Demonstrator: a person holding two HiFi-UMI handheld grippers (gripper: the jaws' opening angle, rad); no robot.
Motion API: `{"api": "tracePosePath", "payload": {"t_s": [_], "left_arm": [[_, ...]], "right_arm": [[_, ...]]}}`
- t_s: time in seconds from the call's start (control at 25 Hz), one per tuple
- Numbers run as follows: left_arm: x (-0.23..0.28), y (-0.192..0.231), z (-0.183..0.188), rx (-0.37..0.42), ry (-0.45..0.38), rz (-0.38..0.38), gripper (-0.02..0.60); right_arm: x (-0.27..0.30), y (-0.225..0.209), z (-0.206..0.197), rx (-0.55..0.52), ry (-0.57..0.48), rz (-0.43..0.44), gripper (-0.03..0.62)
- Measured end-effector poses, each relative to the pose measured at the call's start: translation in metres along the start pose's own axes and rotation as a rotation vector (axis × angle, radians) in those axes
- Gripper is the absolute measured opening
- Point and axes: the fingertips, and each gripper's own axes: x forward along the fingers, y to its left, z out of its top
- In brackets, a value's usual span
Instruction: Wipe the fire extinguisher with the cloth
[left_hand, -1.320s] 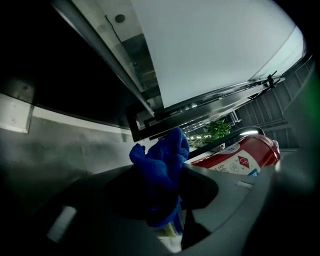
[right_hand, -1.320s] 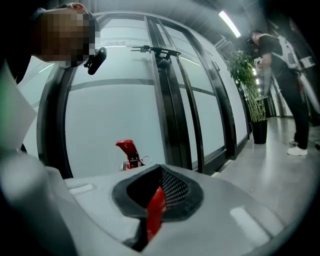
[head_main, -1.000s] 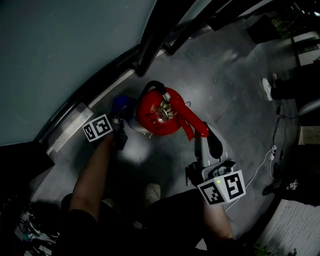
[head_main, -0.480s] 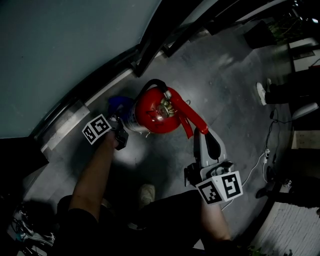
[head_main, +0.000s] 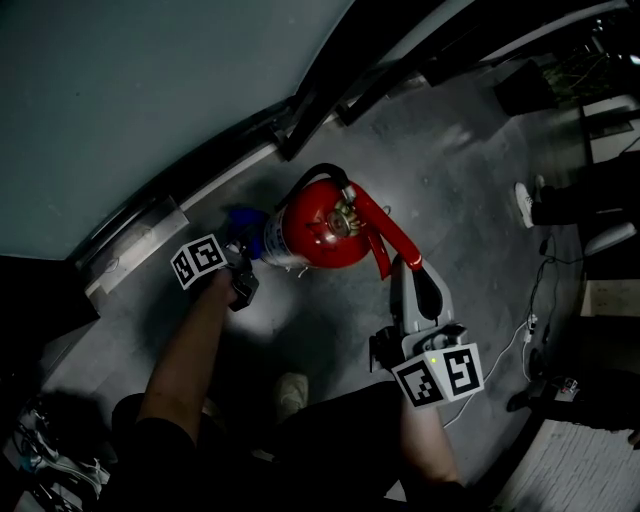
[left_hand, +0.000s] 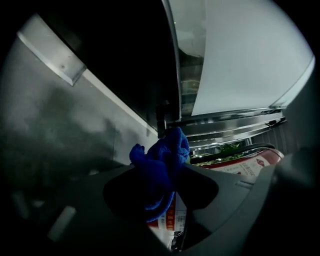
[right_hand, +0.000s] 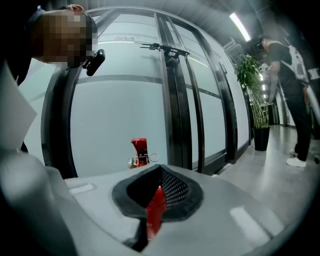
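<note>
Seen from above in the head view, the fire extinguisher (head_main: 318, 228) stands on the grey floor (head_main: 450, 180) just beside the glass wall (head_main: 150, 90), with its valve head (head_main: 340, 215) uppermost. The left gripper (head_main: 240, 262) reaches to the cylinder's left flank with the blue cloth (head_main: 243, 218) bunched at its tips. The cloth lies against or just beside the shell; contact cannot be confirmed from here. The right gripper (head_main: 408, 268) comes in from the opposite side onto the red lever (head_main: 385, 238).

Left gripper view: the jaws are closed on the cloth, which bulges out ahead of them. The cylinder's printed label (left_hand: 240, 167) lies just behind and to the right of the wad.

Right gripper view: the jaws are clamped narrow on the red lever, which runs forward to the valve head. A pull ring (right_hand: 152, 158) shows there.

Step in hand, as judged: wiping the cylinder side while the right gripper steadies the unit.
- Press the wad broadly against the shell, not only at its tip.
- Stroke along the curve in overlapping passes.
- Hold the clamp on the cloth firm so that it does not drag free.
- Brace by the lever only. Do not squeeze it downward, and avoid tipping the cylinder.
</note>
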Motion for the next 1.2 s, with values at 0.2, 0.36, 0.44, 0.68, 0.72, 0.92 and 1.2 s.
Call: {"api": "tracePosePath", "payload": {"t_s": [0.2,0.36,0.44,0.68,0.72,0.92,1.2], "left_arm": [[-0.012,0.04,-0.014,0.101,0.099,0.221,0.163],[-0.021,0.018,0.004,0.118,0.001,0.186,0.163],[-0.029,-0.015,0.023,0.164,-0.057,0.139,0.163],[-0.075,-0.166,0.062,0.446,-0.061,-0.082,0.163],[-0.087,-0.186,0.063,0.457,-0.073,-0.118,0.163],[-0.131,-0.266,0.045,0.483,-0.152,-0.248,0.163],[-0.117,-0.281,-0.017,0.413,-0.142,-0.329,0.163]], "right_arm": [[-0.002,-0.003,-0.001,-0.014,0.004,-0.01,0.003],[-0.007,-0.008,0.003,0.003,-0.02,-0.022,0.003],[-0.009,-0.014,0.008,0.011,-0.04,-0.046,0.003],[-0.004,-0.052,0.026,0.106,-0.119,-0.162,0.003],[-0.002,-0.058,0.026,0.125,-0.126,-0.175,0.003],[0.009,-0.075,0.022,0.215,-0.144,-0.212,0.003],[0.021,-0.059,0.016,0.24,-0.124,-0.17,0.003]]}}
